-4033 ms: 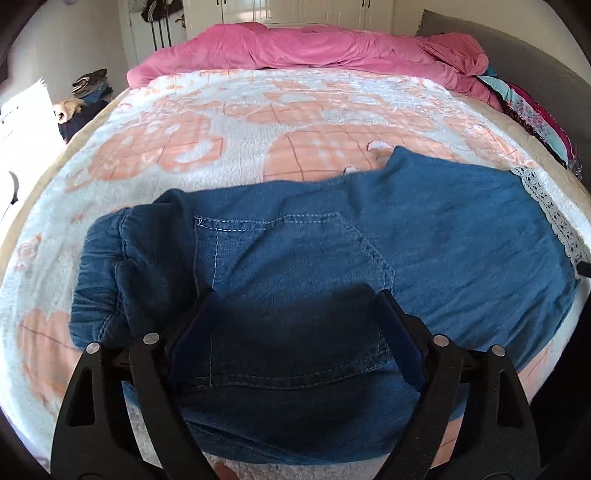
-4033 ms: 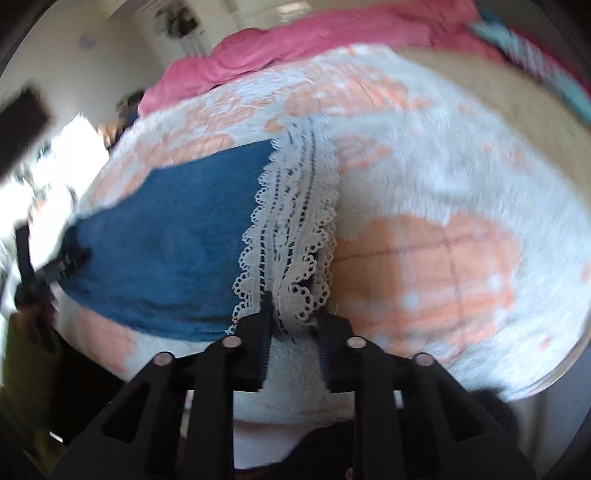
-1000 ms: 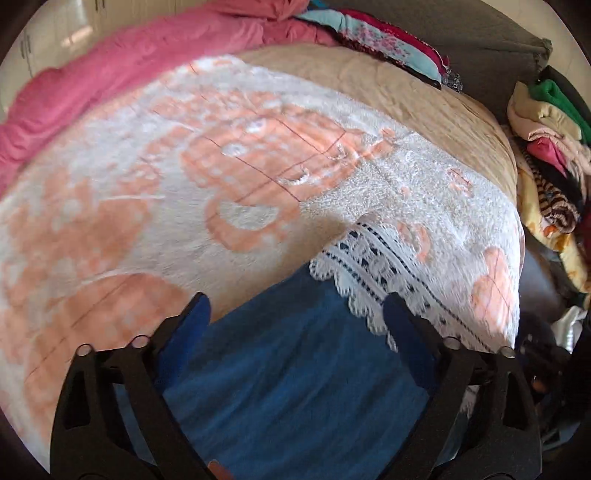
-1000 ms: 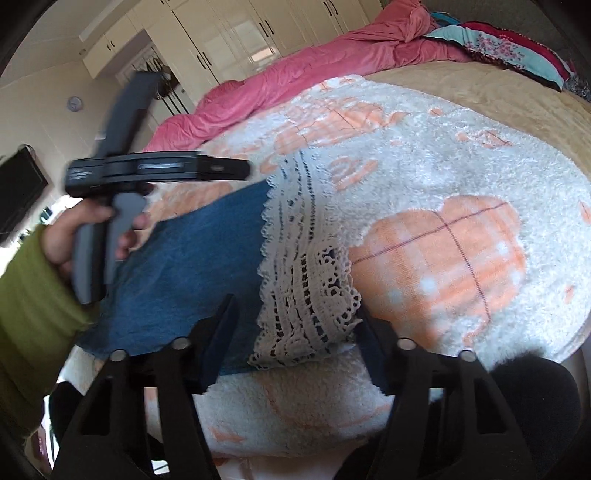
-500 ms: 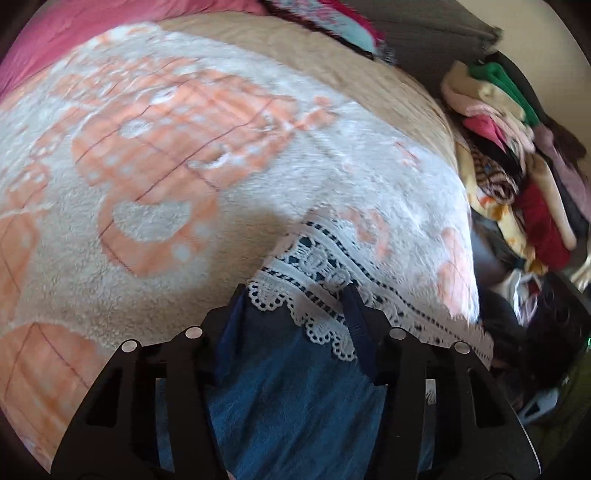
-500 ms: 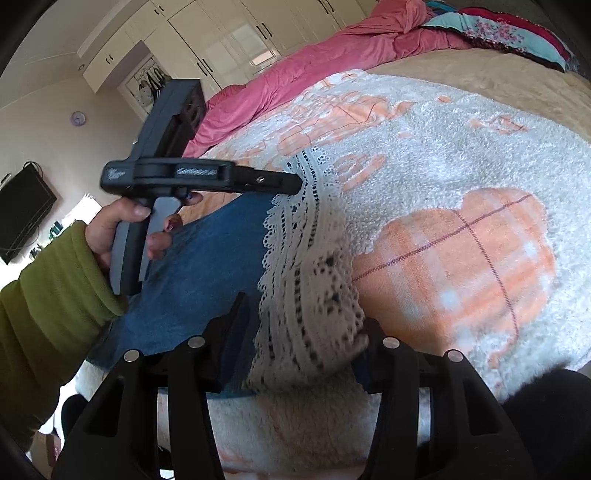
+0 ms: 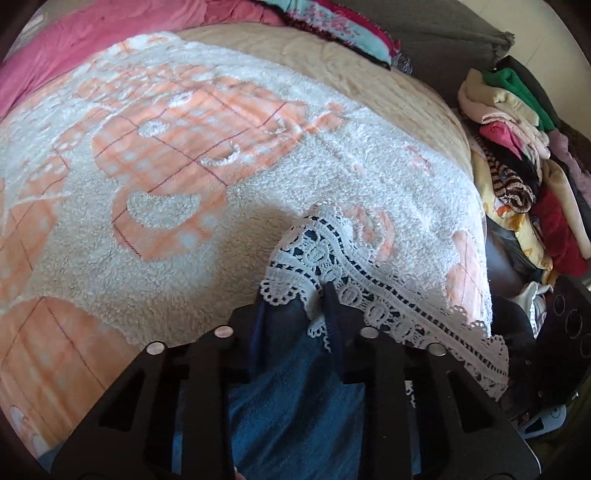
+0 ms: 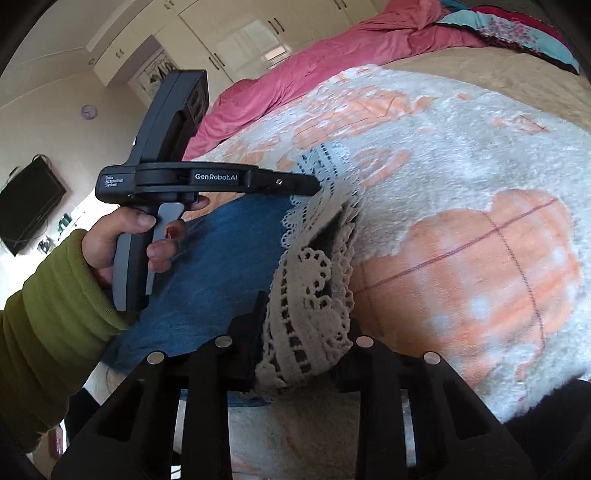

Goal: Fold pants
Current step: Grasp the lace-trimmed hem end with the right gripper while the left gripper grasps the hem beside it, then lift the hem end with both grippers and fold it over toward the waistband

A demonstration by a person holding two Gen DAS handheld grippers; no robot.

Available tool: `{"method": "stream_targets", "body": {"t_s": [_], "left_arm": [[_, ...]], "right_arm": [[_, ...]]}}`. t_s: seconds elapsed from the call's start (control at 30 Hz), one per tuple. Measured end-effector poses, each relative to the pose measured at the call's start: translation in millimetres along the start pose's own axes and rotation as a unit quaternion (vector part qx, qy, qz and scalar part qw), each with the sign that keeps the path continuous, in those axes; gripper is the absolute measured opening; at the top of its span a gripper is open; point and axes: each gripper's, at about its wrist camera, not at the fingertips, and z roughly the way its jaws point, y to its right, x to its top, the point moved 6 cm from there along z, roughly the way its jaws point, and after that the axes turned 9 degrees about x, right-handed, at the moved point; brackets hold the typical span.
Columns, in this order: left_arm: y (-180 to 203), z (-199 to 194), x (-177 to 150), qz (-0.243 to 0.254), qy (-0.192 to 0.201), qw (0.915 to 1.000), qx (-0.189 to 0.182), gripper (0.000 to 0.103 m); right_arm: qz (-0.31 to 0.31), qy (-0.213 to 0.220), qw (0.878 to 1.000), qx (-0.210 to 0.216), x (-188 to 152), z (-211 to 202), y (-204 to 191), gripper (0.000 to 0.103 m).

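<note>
- The blue denim pants [image 7: 295, 398] with a white lace hem [image 7: 369, 280] lie on the fluffy white-and-orange blanket [image 7: 166, 184] at the near edge of the bed, hem end to the right.
- A second ago both hand-held grippers stood spread over the hem; now both are closing on it.
- The left gripper [image 7: 295, 306], then wide above the cloth, has dropped to the far corner of the hem; its jaws are closing with lace and denim bunched between them, pads pressing the fabric.
- The right gripper [image 8: 303, 332] is closing on the near corner of the lace hem, which humps up between its pads.
- In the right wrist view, a hand [image 8: 125, 236] in a green sleeve [image 8: 51, 317] squeezes the left gripper's trigger.
- My reading: with both hem corners pinched, the leg end looks ready to be lifted and carried left toward the waistband for a fold; no fold is yet made.
- No container is in view. Loose clothes are heaped in a pile [image 7: 517, 166] off the bed's right side, and a pink duvet [image 7: 110, 33] is bunched along the far end.
</note>
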Motion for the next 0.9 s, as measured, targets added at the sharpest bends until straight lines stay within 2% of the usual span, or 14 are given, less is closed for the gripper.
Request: {"method": "stream_targets", "body": {"t_s": [0.2, 0.33, 0.57, 0.73, 0.77, 0.8, 0.83, 0.87, 0.9], "left_arm": [[-7.2, -22.6, -5.3, -0.036, 0.03, 0.9985, -0.028, 0.013], [-12.4, -59.0, -6.1, -0.048, 0.07, 0.9958, -0.035, 0.013], [-59.0, -139.3, -31.0, -0.096, 0.131, 0.9864, -0.02, 0.013], [-93.9, -154.4, -65.1, -0.136, 0.136, 0.9814, 0.005, 0.016], [-105.6, -154.8, -76.6, -0.157, 0.135, 0.9783, 0.009, 0.018], [-115.0, -155.2, -84.7, -0.173, 0.134, 0.9756, 0.017, 0.024], [-128.7, -156.7, -96.1, -0.2, 0.13, 0.9708, 0.027, 0.036], [-142.9, -161.2, -108.3, -0.234, 0.132, 0.9627, 0.029, 0.044], [-151.1, -165.8, -117.8, -0.259, 0.138, 0.9558, 0.025, 0.058]], "right_arm": [[-0.021, 0.01, 0.999, 0.022, 2.2, -5.8, -16.2, 0.022], [-0.055, 0.02, 0.998, 0.035, 8.6, -13.5, -46.3, 0.022], [-0.116, 0.009, 0.989, 0.086, 21.3, 3.8, -120.8, 0.022], [-0.171, -0.027, 0.98, 0.099, 12.6, 44.0, -170.9, 0.022], [-0.187, -0.04, 0.977, 0.093, 6.7, 55.0, -178.5, 0.022], [-0.203, -0.053, 0.974, 0.086, 0.2, 65.9, -185.3, 0.022], [-0.221, -0.07, 0.969, 0.082, -8.7, 79.0, -193.7, 0.022], [-0.236, -0.087, 0.965, 0.073, -17.7, 91.2, -200.2, 0.022], [-0.253, -0.102, 0.96, 0.055, -27.0, 101.8, -205.1, 0.024]]}}
